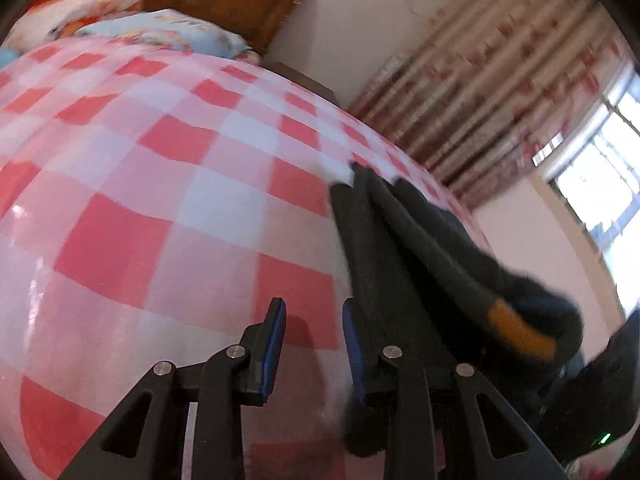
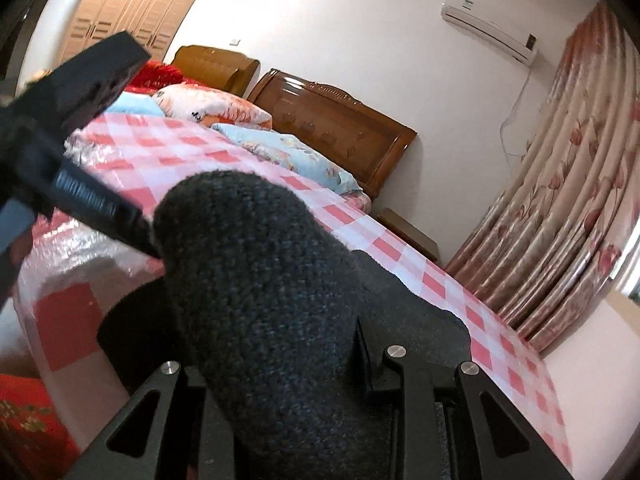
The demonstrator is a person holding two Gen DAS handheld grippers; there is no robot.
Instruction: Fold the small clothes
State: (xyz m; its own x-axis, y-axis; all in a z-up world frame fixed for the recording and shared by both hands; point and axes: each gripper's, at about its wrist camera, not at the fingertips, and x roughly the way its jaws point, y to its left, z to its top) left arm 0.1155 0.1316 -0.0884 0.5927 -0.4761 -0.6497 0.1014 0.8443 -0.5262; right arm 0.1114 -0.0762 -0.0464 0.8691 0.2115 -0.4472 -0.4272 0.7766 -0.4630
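A small dark knit garment (image 1: 420, 264) with an orange patch hangs over the red-and-white checked bed cover (image 1: 160, 168). My left gripper (image 1: 314, 348) is open with blue pads; the cloth drapes over the outside of its right finger, and nothing sits between the pads. In the right wrist view the same dark knit cloth (image 2: 260, 300) fills the space between my right gripper's fingers (image 2: 280, 364) and bulges toward the camera; the gripper is shut on it. The left gripper's body (image 2: 72, 92) shows at upper left, its tip next to the cloth.
The bed has pillows (image 2: 216, 104) and a wooden headboard (image 2: 336, 120) at the far end. A low bedside table (image 2: 408, 232) stands beyond the bed's right edge. Flowered curtains (image 2: 560, 200) and a window (image 1: 600, 184) are on the right.
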